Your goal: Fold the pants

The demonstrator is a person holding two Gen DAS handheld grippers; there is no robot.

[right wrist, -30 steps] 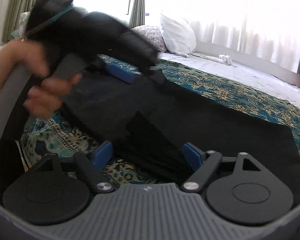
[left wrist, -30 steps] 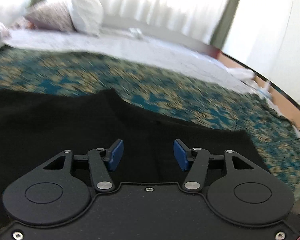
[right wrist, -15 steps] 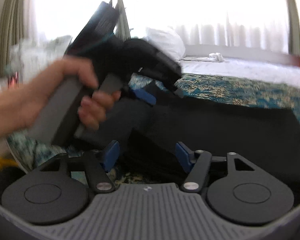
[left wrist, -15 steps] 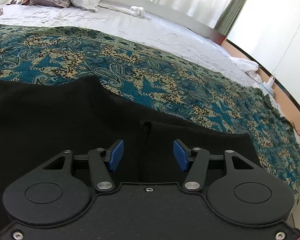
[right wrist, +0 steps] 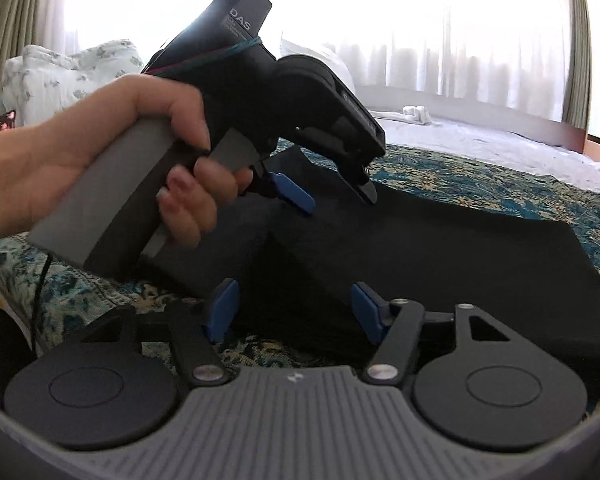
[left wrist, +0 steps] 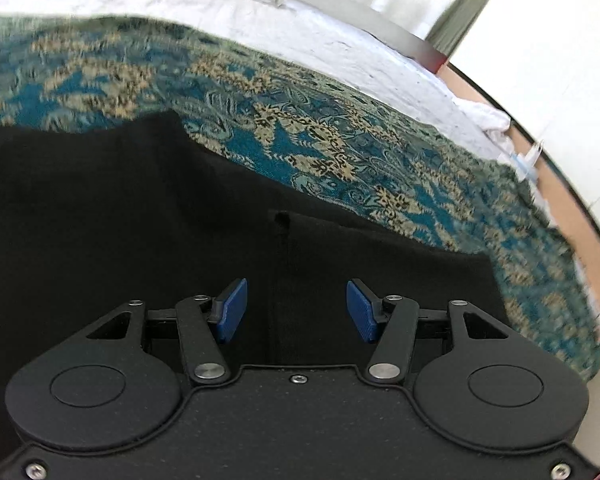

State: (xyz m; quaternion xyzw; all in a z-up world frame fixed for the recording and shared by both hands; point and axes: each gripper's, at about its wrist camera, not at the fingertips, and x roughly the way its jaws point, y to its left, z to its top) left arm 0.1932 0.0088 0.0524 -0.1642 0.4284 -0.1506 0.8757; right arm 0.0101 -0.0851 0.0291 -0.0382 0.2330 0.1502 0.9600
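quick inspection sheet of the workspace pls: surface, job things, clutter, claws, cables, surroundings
surface: bed with a teal paisley bedspread over a white sheet.
job's things: black pants lie on the bedspread, with a folded layer on top near the right claw.
clutter: small white bundle on the sheet; pillows at the head of the bed.
claws: left claw open, above the pants; right claw open at the pants' near edge. Neither grips cloth. A hand holds the left one by its grey handle.
cables: a thin black cable hangs below that handle.
surroundings: bright window with sheer curtains and green drapes.
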